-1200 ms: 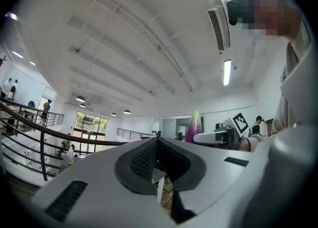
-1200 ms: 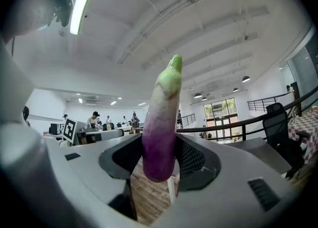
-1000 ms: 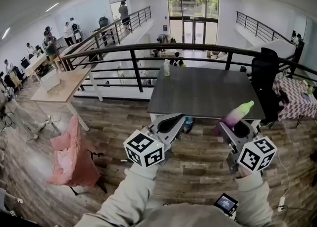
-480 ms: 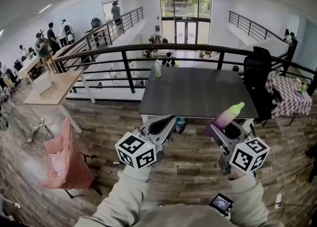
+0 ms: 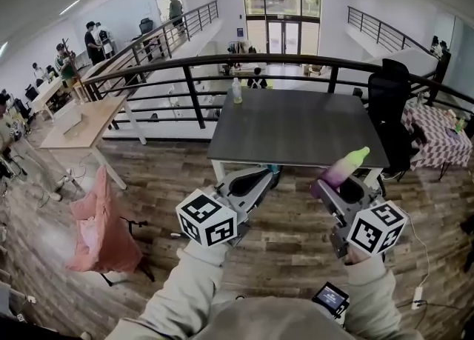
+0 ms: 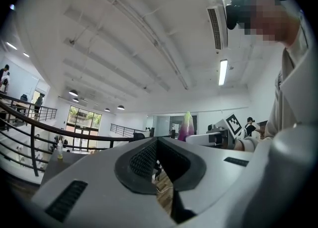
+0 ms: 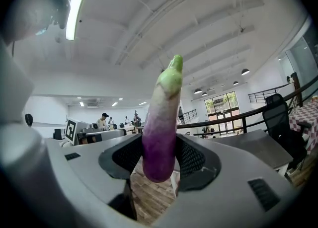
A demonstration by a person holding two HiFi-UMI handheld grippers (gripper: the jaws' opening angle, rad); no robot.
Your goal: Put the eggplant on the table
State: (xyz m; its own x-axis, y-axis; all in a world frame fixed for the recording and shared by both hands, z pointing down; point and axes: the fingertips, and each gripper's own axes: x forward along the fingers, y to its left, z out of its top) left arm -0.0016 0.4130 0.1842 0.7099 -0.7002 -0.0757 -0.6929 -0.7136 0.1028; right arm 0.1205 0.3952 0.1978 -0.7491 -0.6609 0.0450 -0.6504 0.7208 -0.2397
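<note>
Eggplant (image 5: pixel 348 164) is being clamped, green tip up, by the right gripper (image 5: pixel 331 186), lower right; jaws of the left gripper (image 5: pixel 250 181) are being pressed together.

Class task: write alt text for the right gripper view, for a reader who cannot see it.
A purple eggplant with a pale green top stands nearly upright, clamped between the two grey fingers of the right gripper. Beyond it, to the right, a dark table and a black chair stand by a railing in a bright hall.
</note>
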